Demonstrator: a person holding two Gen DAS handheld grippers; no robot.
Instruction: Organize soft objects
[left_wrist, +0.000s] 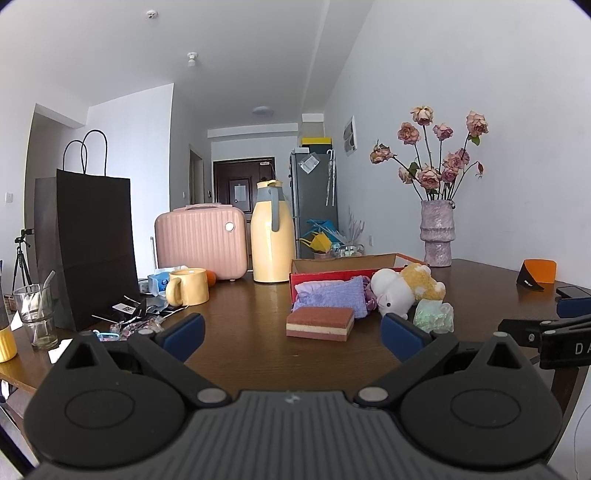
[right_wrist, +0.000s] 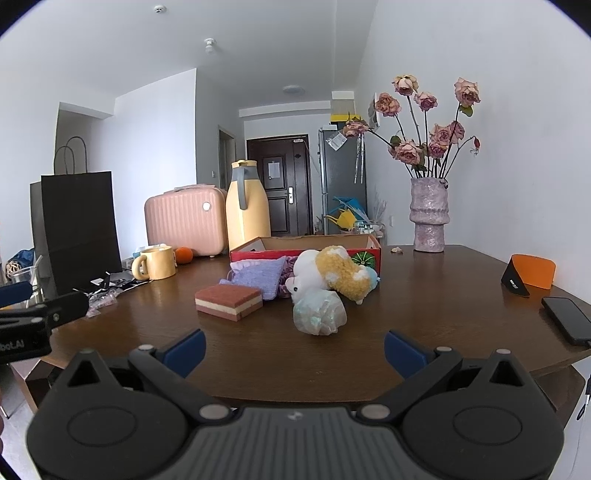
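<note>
On the brown table a layered red-and-cream sponge (left_wrist: 320, 324) (right_wrist: 229, 301) lies in front of a folded purple cloth (left_wrist: 332, 295) (right_wrist: 256, 277). Beside them sit a white plush (left_wrist: 391, 295) (right_wrist: 304, 275), a yellow plush (left_wrist: 423, 281) (right_wrist: 345, 275) and a pale green squishy ball (left_wrist: 433, 314) (right_wrist: 319, 312). Behind stands an open red cardboard box (left_wrist: 325, 277) (right_wrist: 258, 254). My left gripper (left_wrist: 291, 338) is open, short of the sponge. My right gripper (right_wrist: 293, 349) is open too, with the green ball a little ahead of it. Nothing is between either pair of fingers.
A yellow mug (left_wrist: 186, 291) (right_wrist: 155, 263), pink case (left_wrist: 201, 245) (right_wrist: 184, 220), yellow thermos (left_wrist: 272, 236) (right_wrist: 246, 210) and black paper bag (left_wrist: 94, 243) (right_wrist: 75, 225) stand left. A vase of dried roses (left_wrist: 437, 232) (right_wrist: 429, 218), orange card holder (right_wrist: 530, 276) and phone (right_wrist: 569, 319) are right.
</note>
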